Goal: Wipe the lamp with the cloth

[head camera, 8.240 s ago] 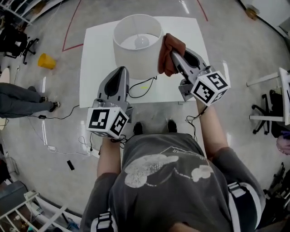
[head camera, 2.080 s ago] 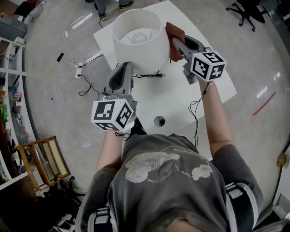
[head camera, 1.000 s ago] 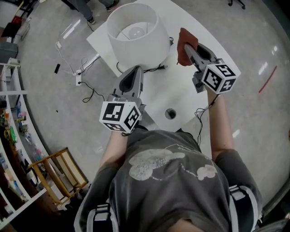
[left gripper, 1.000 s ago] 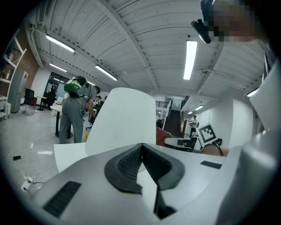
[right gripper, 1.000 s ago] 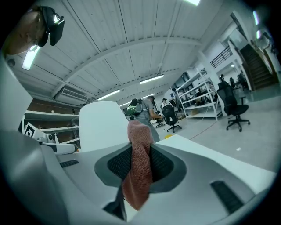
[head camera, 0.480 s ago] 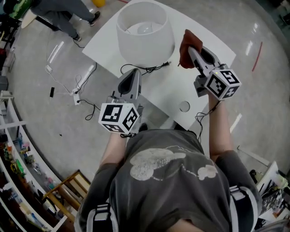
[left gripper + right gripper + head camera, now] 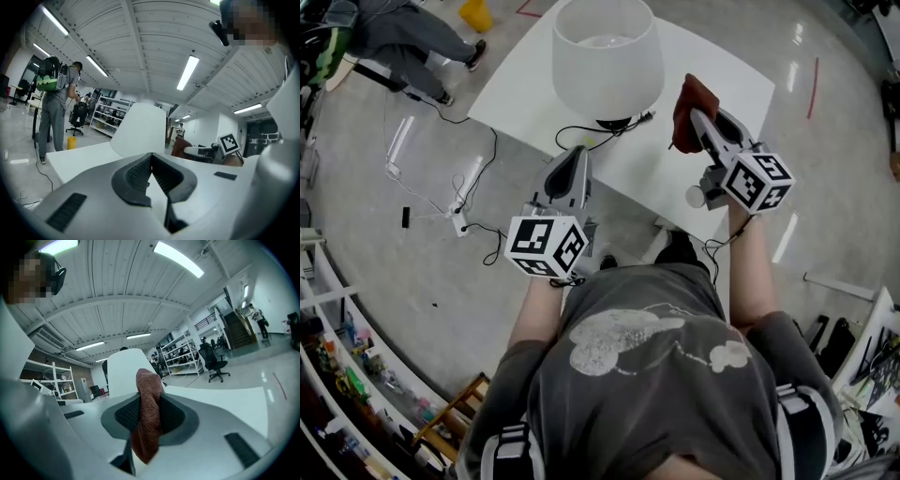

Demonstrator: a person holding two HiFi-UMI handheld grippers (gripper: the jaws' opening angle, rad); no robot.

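Note:
A white lamp with a drum shade stands on the white table, its black cord trailing toward me. My right gripper is shut on a rust-brown cloth, held to the right of the shade and apart from it. In the right gripper view the cloth hangs between the jaws, with the shade behind. My left gripper hovers in front of the lamp base, jaws shut on nothing. The shade stands ahead in the left gripper view.
A person stands at the far left by a yellow bin. Cables and a power strip lie on the floor to the left. A round hole sits near the table's front edge. Shelves line the lower left.
I have walked around the table, so the view has turned. The right gripper with the cloth came off the shade and now stays to its right. The left gripper stays in front.

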